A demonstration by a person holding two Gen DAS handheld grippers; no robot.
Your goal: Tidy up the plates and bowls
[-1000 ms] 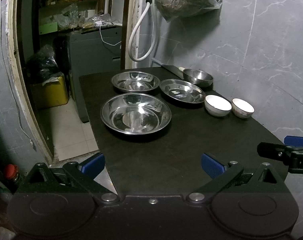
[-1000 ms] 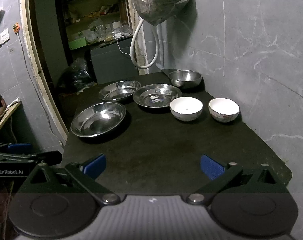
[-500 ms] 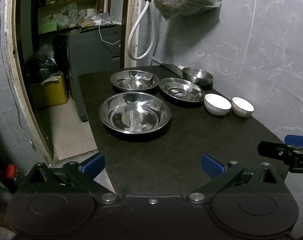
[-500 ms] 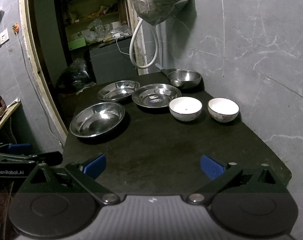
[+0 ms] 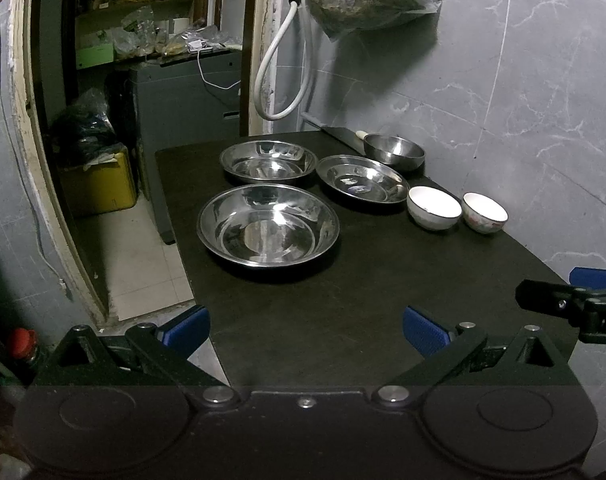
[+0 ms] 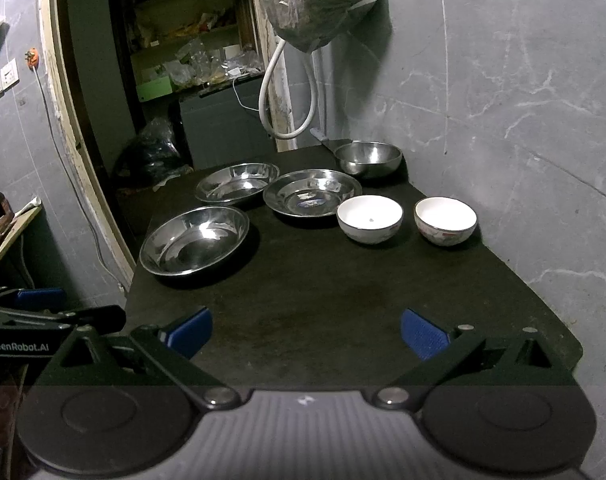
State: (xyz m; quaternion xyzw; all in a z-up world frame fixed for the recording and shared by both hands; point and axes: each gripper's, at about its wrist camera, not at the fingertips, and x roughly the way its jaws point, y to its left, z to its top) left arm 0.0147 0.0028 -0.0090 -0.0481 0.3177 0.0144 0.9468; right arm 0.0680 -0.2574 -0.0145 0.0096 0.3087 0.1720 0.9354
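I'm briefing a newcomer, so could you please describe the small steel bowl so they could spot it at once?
Start at the black table against the grey marble wall. Go to its far corner, under the hanging plastic bag. The small steel bowl sits there: deeper and narrower than the three wide steel plates, and metal, unlike the two white bowls.

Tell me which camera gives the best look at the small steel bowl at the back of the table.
The right wrist view: the small steel bowl sits nearer the picture's middle, its rim and inside visible. In the left wrist view the same bowl looks smaller and is seen more from the side.
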